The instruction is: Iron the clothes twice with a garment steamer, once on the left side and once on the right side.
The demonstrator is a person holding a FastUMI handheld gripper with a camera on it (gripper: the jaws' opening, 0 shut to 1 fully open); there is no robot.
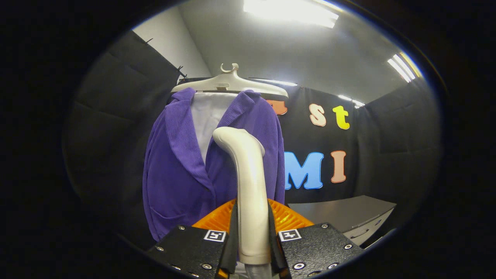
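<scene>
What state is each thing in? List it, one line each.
Tool: shut on the steamer handle, both fingers pressing its sides.
Steamer handle: upright, head curved toward the jacket.
Purple jacket: hanging, front open over a white lining.
Hanger: carrying the jacket, level.
Grey cabinet: beyond the fingers, drawer closed.

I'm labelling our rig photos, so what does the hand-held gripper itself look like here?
The hand-held gripper has two black, flat-topped blocky fingers studded with silver screws. Each carries a small square black-and-white marker near its inner edge. Ribbed translucent orange parts rise between and behind the fingers. No cable is visible.
</scene>
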